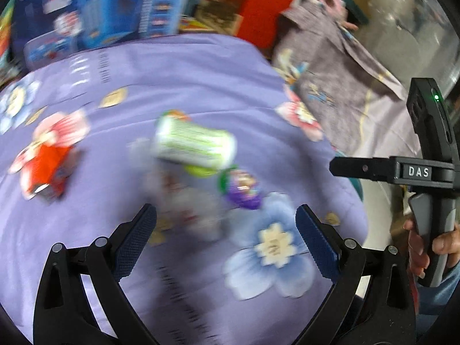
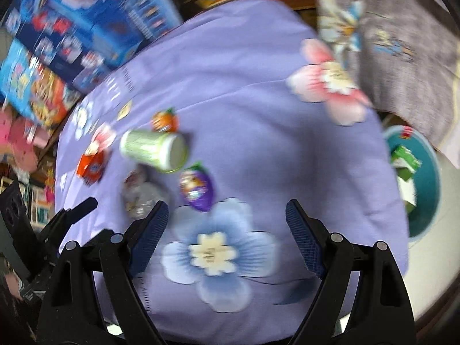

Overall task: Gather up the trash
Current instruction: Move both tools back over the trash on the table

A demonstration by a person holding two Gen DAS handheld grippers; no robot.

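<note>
Trash lies on a purple flowered cloth [image 1: 201, 80] [image 2: 258, 115]: a white-and-green cup on its side [image 1: 195, 143] [image 2: 153, 151], a purple wrapper [image 1: 244, 189] [image 2: 197, 188], a red-orange carton [image 1: 49, 169] [image 2: 90, 168], a crumpled clear wrapper [image 1: 184, 201] [image 2: 141, 195] and a small orange wrapper [image 2: 164, 120]. My left gripper [image 1: 225, 238] hovers open just short of the clear wrapper, nothing between its fingers. Above a blue printed flower, my right gripper [image 2: 227, 230] is open and empty; the trash lies ahead to its left. Both views are motion-blurred.
A teal bin [image 2: 428, 189] holding green-and-white cartons stands on the floor past the cloth's right edge. Blue toy boxes [image 1: 100, 8] [image 2: 80, 26] and a red box [image 1: 264, 8] crowd the far side. A grey printed cloth [image 1: 339, 86] [image 2: 402, 43] lies at right. A hand [image 1: 442, 244] holds the right gripper's handle.
</note>
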